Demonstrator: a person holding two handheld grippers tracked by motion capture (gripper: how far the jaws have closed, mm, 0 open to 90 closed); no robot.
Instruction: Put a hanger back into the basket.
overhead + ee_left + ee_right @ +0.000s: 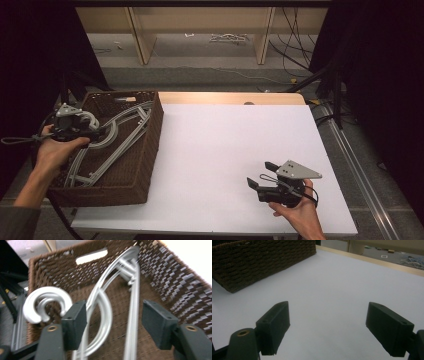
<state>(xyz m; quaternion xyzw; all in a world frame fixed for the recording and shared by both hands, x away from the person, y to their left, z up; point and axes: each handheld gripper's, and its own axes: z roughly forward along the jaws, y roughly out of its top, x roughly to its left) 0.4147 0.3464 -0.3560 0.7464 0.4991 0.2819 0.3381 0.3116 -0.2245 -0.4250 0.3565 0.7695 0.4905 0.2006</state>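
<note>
Several silver-grey plastic hangers point(122, 134) lie stacked in a dark brown wicker basket point(150, 150) at the table's left. My left gripper point(97, 131) hovers over the basket's left side, open, its jaws straddling the hangers' arms point(132, 302) without closing on them. A curved hanger hook point(46, 302) sits just left of the left jaw. My left gripper point(116, 323) holds nothing. My right gripper point(261, 175) is open over the white tabletop point(225, 140) near the front right, and nothing lies between its jaws point(327, 327).
The basket's woven side wall point(262, 262) stands far left of the right gripper. The basket's far wall has a handle slot point(91, 256). Beyond the table are wooden shelf legs point(140, 35) and loose cables point(295, 50) on the floor.
</note>
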